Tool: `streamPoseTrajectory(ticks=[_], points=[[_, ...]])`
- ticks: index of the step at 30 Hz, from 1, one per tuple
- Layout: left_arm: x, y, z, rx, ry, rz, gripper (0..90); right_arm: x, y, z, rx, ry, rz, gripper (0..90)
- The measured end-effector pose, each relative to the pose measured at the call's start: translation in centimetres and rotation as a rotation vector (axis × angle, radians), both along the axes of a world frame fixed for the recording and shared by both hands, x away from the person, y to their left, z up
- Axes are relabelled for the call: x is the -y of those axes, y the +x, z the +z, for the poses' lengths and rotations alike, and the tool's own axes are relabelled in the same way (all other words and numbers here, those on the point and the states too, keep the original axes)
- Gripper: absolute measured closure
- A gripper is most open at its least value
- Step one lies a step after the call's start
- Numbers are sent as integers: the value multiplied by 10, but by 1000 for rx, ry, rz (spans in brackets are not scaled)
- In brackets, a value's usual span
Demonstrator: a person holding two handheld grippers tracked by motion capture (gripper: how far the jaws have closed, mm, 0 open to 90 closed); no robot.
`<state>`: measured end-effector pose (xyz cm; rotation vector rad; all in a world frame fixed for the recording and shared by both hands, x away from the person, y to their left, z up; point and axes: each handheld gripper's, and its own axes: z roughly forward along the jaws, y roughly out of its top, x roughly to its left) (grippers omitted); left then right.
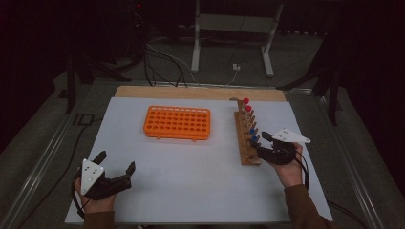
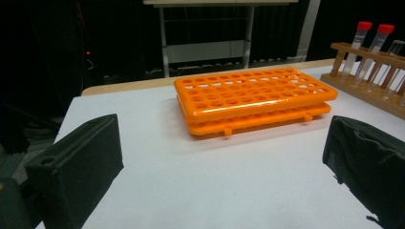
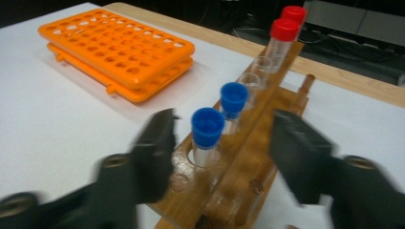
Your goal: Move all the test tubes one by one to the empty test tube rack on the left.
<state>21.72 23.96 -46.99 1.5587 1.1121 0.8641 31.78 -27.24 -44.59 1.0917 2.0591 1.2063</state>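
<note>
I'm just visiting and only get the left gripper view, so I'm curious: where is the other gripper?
Observer: In the high view, the right gripper is at the near end of the wooden rack.
Operator: Is it holding anything?
Observer: No. In the right gripper view its jaws stand apart on either side of the nearest blue-capped tube, apparently without touching it.
Operator: Any more blue caps?
Observer: A second blue-capped tube stands right behind it.
</note>
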Motion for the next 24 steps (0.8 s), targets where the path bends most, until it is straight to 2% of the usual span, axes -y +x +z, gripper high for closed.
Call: streamPoseTrajectory(ticks=[1, 2, 4, 6, 14, 24], points=[[0, 0, 0, 0, 0, 0, 5, 0, 0, 0, 0, 0, 0, 491], [0, 0, -1, 7, 0, -7, 5, -4, 2, -3, -1, -19, 17, 604], [0, 0, -1, 17, 6, -10, 5, -7, 4, -5, -8, -38, 14, 681], [1, 0, -2, 22, 21, -15, 5, -8, 6, -8, -16, -24, 16, 736], [6, 1, -2, 9, 36, -44, 5, -8, 12, -9, -43, -8, 13, 751], [4, 1, -2, -3, 23, -26, 5, -11, 15, -9, -61, -12, -8, 748]])
